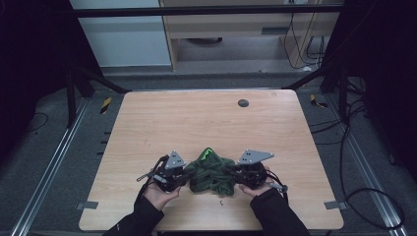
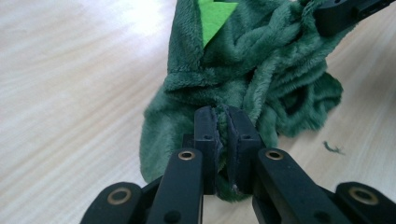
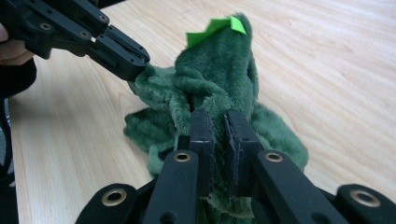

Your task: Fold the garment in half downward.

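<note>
We see a wooden table (image 1: 162, 123) with a crumpled dark green fluffy cloth (image 1: 212, 172) lying near its front edge. The cloth sits between the two grippers. On the left, the left gripper (image 1: 183, 173) has its jaws squeezed together on a fold of the cloth, and green fuzz shows in the thin gap between them (image 2: 223, 135). Just past these jaws the cloth (image 2: 243, 79) piles up, with a bright green tag (image 2: 214, 16) on top. On the right, the right gripper (image 1: 237, 173) pinches the other side of the cloth (image 3: 215, 79) in its jaws too (image 3: 219, 135). Past these jaws we see the left gripper (image 3: 133, 63) biting the far side of the cloth. A small dark round spot (image 1: 243, 103) lies far beyond, near the table's back edge.
</note>
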A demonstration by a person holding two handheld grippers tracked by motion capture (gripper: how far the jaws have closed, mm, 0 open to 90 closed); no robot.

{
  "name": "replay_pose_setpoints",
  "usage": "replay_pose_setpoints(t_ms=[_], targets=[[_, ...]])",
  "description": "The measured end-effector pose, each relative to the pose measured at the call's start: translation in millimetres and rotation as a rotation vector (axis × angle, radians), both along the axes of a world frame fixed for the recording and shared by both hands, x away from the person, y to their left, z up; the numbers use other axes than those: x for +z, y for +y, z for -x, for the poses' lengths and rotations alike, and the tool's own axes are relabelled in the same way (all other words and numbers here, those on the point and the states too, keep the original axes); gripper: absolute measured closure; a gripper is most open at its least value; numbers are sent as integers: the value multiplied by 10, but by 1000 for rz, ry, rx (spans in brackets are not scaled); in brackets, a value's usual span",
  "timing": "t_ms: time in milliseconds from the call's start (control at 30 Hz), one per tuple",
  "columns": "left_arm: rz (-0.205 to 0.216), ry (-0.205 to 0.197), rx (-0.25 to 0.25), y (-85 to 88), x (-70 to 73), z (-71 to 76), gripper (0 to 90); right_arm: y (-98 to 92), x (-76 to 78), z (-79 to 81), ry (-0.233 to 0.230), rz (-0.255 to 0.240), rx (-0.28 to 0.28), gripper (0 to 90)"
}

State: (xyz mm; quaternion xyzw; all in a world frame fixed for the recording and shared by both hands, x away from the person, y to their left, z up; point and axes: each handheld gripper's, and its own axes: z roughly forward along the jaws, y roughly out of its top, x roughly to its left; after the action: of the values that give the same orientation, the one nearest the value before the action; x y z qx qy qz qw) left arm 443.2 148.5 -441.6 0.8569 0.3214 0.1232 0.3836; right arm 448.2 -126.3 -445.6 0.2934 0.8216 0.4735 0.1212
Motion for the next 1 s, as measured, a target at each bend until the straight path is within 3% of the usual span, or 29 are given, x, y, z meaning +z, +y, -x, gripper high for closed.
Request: replay_pose_setpoints(t_ms=[333, 767, 1000], targets=[[-30, 11, -20, -21, -88, 83, 836, -63, -115, 119, 38, -8, 6, 825], [-36, 43, -43, -22, -208, 160, 832, -87, -228, 194, 84, 5, 21, 823], [-48, 35, -40, -22, -227, 175, 831, -92, -268, 209, 103, 18, 30, 815]])
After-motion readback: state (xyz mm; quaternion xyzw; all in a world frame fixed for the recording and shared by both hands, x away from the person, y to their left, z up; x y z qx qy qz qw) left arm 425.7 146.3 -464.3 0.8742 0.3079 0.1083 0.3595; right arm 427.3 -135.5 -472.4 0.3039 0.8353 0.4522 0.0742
